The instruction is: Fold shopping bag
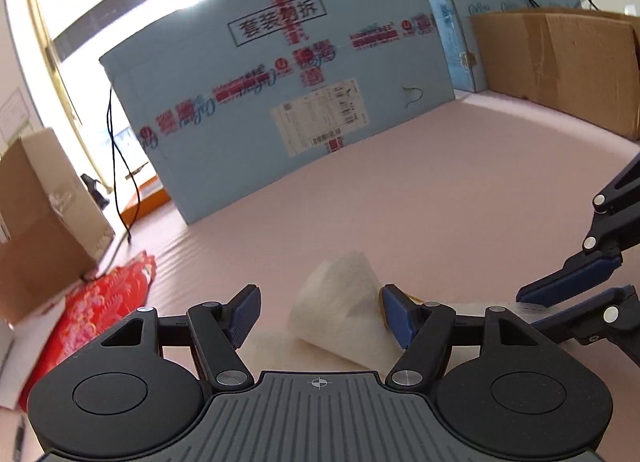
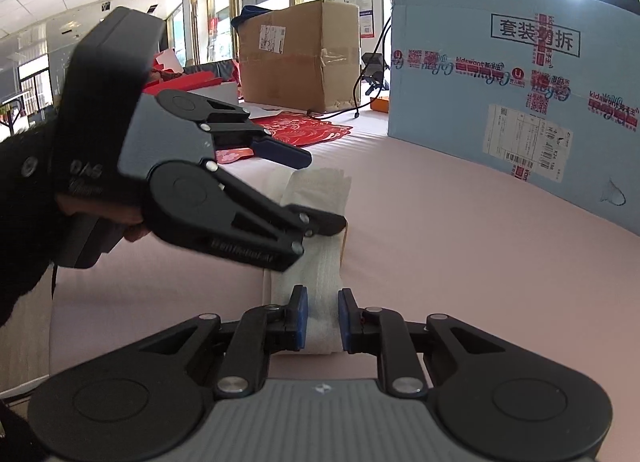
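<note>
Right gripper (image 2: 323, 320) clamps the near end of the folded bag (image 2: 320, 214), a white strip at lower centre on the pink mat (image 2: 460, 222); left gripper (image 1: 320, 316) stands released over its far flap, seemingly mid-fold, needing a fresh pinch next

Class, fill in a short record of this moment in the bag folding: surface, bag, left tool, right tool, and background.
surface: pink padded table top
bag: white shopping bag, folded into a narrow strip lying on the table, its far end curled up
left tool: left tool open, jaws wide, the curled end of the bag between them, pads not pressing
right tool: right tool shut on the near end of the strip
background: blue printed carton standing behind; brown cardboard box; red patterned paper at the table's edge
</note>
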A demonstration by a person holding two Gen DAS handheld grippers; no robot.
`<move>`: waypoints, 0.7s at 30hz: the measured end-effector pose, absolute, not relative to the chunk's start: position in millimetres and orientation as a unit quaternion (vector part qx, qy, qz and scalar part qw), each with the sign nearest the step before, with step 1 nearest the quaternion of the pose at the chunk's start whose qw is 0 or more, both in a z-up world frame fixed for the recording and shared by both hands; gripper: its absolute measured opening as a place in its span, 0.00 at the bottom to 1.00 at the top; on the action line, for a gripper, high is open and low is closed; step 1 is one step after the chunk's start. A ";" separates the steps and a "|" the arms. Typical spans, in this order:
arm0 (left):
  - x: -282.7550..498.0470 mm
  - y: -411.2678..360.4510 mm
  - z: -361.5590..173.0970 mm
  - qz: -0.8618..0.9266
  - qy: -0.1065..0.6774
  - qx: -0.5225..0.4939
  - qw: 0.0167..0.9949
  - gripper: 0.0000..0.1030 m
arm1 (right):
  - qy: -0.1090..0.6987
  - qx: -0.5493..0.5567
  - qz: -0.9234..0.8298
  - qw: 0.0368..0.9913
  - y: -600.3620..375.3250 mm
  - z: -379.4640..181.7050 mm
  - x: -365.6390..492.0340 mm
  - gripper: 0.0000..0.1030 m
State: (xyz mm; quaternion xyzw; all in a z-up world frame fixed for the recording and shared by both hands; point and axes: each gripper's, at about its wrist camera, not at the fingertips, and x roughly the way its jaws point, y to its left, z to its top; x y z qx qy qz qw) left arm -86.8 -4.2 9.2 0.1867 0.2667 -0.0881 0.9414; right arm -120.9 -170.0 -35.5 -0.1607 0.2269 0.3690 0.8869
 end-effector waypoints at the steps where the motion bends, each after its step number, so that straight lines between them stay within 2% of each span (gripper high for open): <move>1: -93.5 -0.6 8.6 -0.086 0.263 0.180 0.944 0.67 | 0.227 -0.162 0.367 0.887 -169.7 -35.6 -121.1 0.19; 6: -131.1 -4.7 10.1 -0.061 0.249 0.191 0.947 0.67 | 0.241 -0.140 0.363 0.889 -172.7 -34.7 -115.2 0.20; 12: -147.9 4.8 2.3 0.009 0.277 0.225 0.934 0.66 | 0.241 -0.128 0.363 0.891 -176.0 -35.5 -113.6 0.21; 15: -155.5 11.1 20.4 -0.003 0.239 0.178 0.955 0.66 | 0.241 -0.118 0.367 0.891 -178.1 -35.4 -111.9 0.24; 17: -160.1 7.4 32.5 -0.031 0.191 0.153 0.969 0.74 | 0.245 -0.104 0.369 0.891 -180.7 -34.6 -109.6 0.26; 21: -154.0 -10.8 38.3 -0.100 0.154 0.141 0.973 0.74 | 0.253 -0.084 0.370 0.890 -184.3 -34.4 -104.9 0.30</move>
